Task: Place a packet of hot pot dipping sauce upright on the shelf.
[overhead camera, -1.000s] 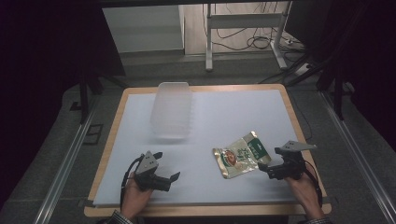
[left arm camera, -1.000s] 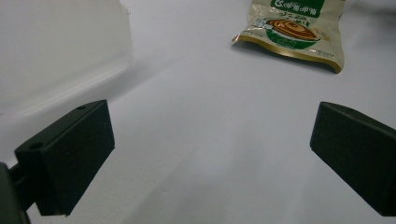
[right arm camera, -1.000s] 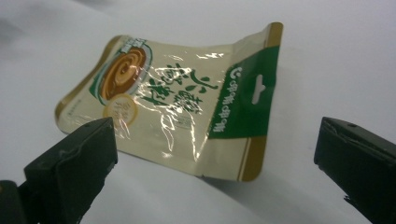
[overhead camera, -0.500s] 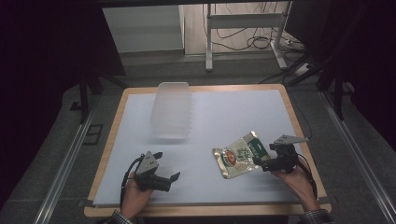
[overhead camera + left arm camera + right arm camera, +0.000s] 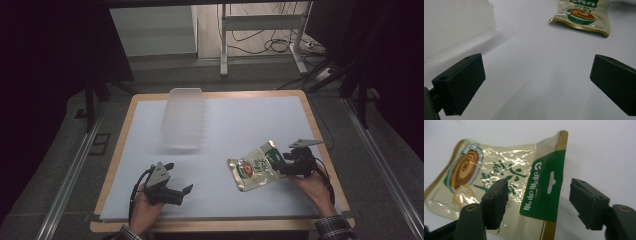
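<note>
A cream and green snack pouch (image 5: 256, 166) lies flat on the white table mat, right of centre. My right gripper (image 5: 284, 165) is at its green header end (image 5: 544, 192), open, with one jaw over the pouch and the other just beside its edge. My left gripper (image 5: 181, 192) rests low near the front left, open and holding nothing. From there the pouch (image 5: 584, 15) lies ahead, a good way off.
A clear plastic tub (image 5: 184, 117) stands upside down at the back left of the mat, also at the left of the left gripper view (image 5: 456, 27). The wooden table rim (image 5: 320, 135) frames the mat. Dark floor and metal stands lie beyond.
My right gripper has moved left and forward up to the pouch's green end, its jaws now straddling that end. The left gripper has stayed put.
</note>
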Available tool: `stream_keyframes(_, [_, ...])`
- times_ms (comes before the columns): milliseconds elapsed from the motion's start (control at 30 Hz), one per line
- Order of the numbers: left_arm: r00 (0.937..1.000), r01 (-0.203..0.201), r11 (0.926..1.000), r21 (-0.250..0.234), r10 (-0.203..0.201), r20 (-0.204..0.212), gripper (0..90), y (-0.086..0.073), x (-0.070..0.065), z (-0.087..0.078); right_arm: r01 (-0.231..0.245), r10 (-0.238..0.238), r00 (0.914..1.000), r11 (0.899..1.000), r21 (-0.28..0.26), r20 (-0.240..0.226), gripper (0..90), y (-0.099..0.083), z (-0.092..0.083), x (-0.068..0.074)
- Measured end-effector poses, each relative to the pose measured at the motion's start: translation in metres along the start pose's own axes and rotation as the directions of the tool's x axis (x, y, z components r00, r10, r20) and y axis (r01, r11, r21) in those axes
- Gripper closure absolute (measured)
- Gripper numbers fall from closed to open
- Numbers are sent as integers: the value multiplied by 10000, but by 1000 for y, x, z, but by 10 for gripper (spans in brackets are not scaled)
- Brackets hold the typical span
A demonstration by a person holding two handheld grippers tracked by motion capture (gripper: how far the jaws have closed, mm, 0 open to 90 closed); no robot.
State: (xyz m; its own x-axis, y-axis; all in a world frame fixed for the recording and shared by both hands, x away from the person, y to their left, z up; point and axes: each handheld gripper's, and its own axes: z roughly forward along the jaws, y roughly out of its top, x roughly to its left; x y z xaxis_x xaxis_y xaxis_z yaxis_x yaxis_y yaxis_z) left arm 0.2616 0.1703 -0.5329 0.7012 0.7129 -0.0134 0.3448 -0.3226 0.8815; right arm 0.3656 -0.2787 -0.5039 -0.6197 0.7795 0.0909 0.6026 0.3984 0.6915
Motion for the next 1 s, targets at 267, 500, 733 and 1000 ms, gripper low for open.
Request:
stream_keyframes(267, [10000,-27,10000,33,27,-9,0,0,0,0,577,-594,9978,9968,546,296,585,6,9,4])
stream_keyframes(500, [10000,-47,10000,46,47,-7,0,0,-1,1,941,-944,9955,9936,628,33,659,9,13,9])
stream_keyframes(733, [10000,-46,10000,51,45,5,0,0,0,1,1181,-1205,9924,9890,886,230,770,13,19,13])
stream_keyframes(1000, [10000,-39,10000,42,39,-1,0,0,0,1,1259,-1285,9915,9864,1056,181,864,15,26,17])
